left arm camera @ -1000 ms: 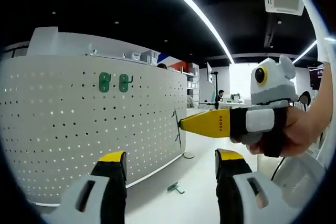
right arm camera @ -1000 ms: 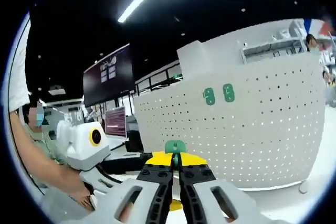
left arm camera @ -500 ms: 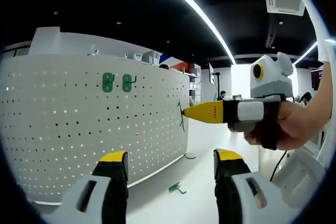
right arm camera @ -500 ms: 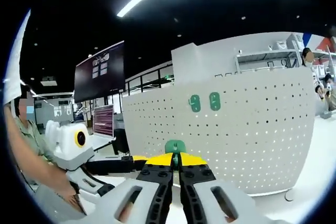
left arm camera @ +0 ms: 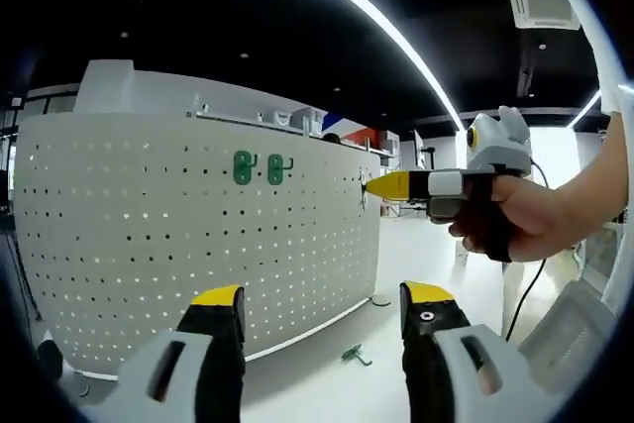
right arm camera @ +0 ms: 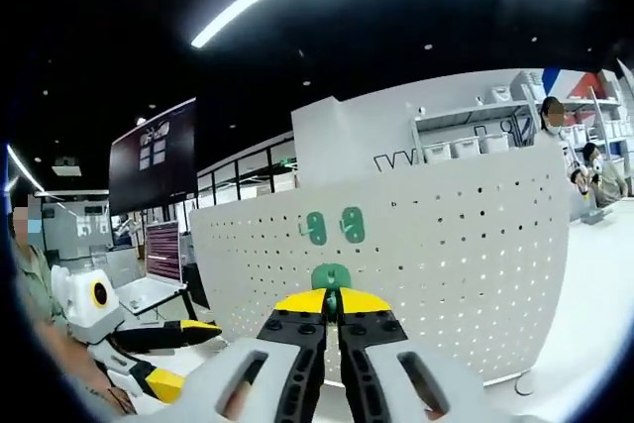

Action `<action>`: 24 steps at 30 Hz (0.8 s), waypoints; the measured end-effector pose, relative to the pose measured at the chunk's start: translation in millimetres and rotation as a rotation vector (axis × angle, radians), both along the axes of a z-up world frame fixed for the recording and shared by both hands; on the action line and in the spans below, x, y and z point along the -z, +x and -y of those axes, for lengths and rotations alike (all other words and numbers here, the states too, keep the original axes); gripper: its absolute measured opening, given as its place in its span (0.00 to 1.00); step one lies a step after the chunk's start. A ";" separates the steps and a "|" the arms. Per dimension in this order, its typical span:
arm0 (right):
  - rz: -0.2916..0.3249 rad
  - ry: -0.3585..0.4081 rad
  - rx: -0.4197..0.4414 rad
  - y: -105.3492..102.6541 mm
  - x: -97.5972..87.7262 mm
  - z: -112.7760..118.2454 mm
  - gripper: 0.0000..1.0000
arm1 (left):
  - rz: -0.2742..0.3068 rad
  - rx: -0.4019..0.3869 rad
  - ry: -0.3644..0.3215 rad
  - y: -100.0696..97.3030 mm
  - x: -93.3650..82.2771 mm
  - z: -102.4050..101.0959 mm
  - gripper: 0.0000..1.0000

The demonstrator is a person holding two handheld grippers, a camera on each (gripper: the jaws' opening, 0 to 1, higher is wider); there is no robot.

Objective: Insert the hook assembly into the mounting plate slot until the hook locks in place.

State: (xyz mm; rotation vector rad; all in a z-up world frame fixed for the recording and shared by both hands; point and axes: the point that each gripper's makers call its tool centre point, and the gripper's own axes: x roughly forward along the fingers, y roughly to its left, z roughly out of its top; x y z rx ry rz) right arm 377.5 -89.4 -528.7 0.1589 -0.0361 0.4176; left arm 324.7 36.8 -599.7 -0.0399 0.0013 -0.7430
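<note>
The right gripper point(right arm camera: 332, 306) is clamped on a green hook point(right arm camera: 330, 276), clear of the pegboard point(right arm camera: 436, 245). The left gripper point(left arm camera: 322, 309) stands apart, holding nothing, over bare tabletop point(left arm camera: 327, 383) near the pegboard's edge.

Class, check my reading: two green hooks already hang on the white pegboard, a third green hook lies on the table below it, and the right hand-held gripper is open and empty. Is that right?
Not quite. In the right gripper view the right hand-held gripper is shut on a green hook, not open and empty. The rest holds: two green hooks hang on the white pegboard, and another hook lies on the table below it.
</note>
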 end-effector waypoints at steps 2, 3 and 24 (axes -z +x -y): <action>0.007 0.005 0.015 5.0 -4.0 4.0 0.01 | 0.006 -0.004 -0.002 -3.4 0.6 -3.4 0.63; 0.009 0.005 0.018 6.7 -5.6 4.8 0.01 | -0.006 -0.009 0.002 -3.8 2.8 -4.7 0.65; 0.060 -0.010 0.088 52.2 -34.6 19.1 0.01 | 0.018 -0.072 -0.015 -11.7 1.6 -26.5 0.64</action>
